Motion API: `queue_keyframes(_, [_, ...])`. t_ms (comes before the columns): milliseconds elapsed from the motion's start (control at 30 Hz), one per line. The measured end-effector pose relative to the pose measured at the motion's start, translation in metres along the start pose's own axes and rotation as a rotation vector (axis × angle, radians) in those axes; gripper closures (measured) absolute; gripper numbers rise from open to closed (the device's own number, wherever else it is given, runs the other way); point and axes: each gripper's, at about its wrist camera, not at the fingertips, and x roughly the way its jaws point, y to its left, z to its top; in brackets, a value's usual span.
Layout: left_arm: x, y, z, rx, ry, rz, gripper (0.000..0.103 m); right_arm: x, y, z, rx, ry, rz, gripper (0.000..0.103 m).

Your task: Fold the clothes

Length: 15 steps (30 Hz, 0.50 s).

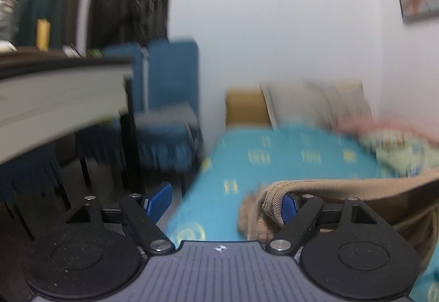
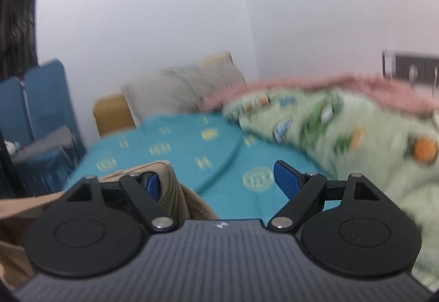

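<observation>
Bed under a teal sheet, with bedding and a tan garment on it.

From my two wrist views, I see the bed (image 2: 192, 142) covered in a teal sheet printed with pale yellow square motifs. A tan garment (image 1: 343, 192) with a ribbed hem sits at the near edge; both views are blurred, so I cannot tell how much of it rests on the sheet. A pale green printed quilt (image 2: 343, 131) is heaped along the right side, with a pink blanket (image 2: 329, 87) bunched behind it. A grey pillow (image 2: 175, 93) leans at the far end by the white wall.
</observation>
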Motion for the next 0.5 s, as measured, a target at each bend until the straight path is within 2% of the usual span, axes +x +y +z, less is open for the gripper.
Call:
queue_keyframes(133, [-0.037,0.012,0.056,-0.083,-0.123,-0.001,0.021,-0.04,0.009,0.06,0.0,-0.089,0.073,0.02])
queue_keyframes(233, [-0.079,0.018,0.108,-0.106,-0.221,-0.007,0.021,-0.074,0.014,0.114,0.014,-0.155,0.128,0.02])
queue_keyframes(333, [-0.135,0.026,0.161,-0.111,-0.342,-0.017,0.021,-0.112,0.016,0.167,0.027,-0.223,0.179,0.02])
queue_keyframes(500, [-0.225,0.034,0.242,-0.08,-0.491,-0.051,0.021,-0.196,0.009,0.252,0.043,-0.346,0.245,0.02])
